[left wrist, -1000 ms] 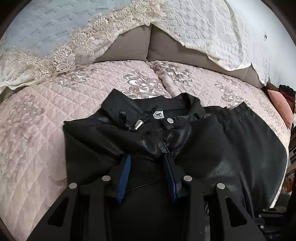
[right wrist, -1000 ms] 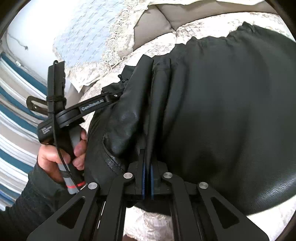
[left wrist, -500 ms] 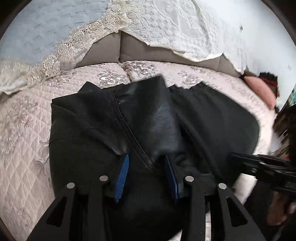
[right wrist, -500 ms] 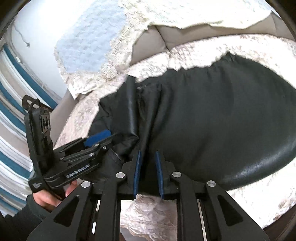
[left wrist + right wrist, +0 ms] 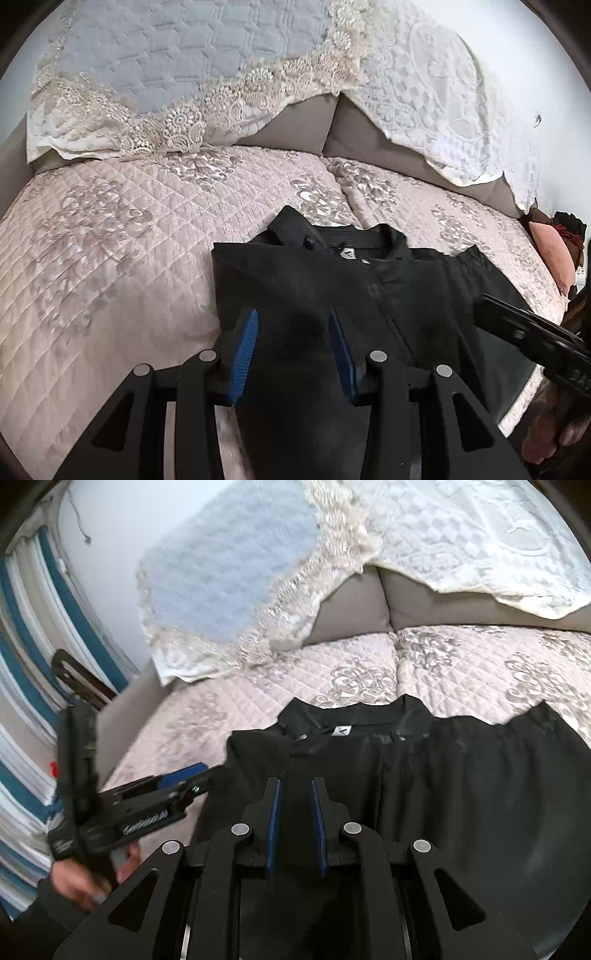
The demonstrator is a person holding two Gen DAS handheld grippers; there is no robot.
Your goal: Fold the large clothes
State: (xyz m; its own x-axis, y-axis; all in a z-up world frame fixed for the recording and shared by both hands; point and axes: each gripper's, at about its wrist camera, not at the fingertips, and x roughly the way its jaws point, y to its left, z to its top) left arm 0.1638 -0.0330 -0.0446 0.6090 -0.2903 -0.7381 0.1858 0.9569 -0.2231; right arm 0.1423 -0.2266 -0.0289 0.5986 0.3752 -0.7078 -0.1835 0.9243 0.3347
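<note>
A black leather jacket [image 5: 332,295] lies on the quilted pink cover of the sofa [image 5: 110,258], collar and white label toward the backrest, one side folded over the front. It also shows in the right wrist view [image 5: 461,794]. My left gripper [image 5: 293,321] is open and empty just above the jacket's near left part. My right gripper [image 5: 295,790] is open and empty above the jacket's middle. The left gripper shows at the left of the right wrist view [image 5: 181,779], and the right gripper at the right edge of the left wrist view [image 5: 535,336].
Lace-trimmed covers [image 5: 184,74] drape over the grey backrest [image 5: 295,125]. A pink cushion [image 5: 550,254] lies at the sofa's right end. A blue-and-white striped curtain [image 5: 26,701] hangs at the left. The quilted cover stretches to the left of the jacket.
My right gripper has let go of the jacket edge and opened. Both grippers have drawn back, and the jacket now lies flat with its side folded over.
</note>
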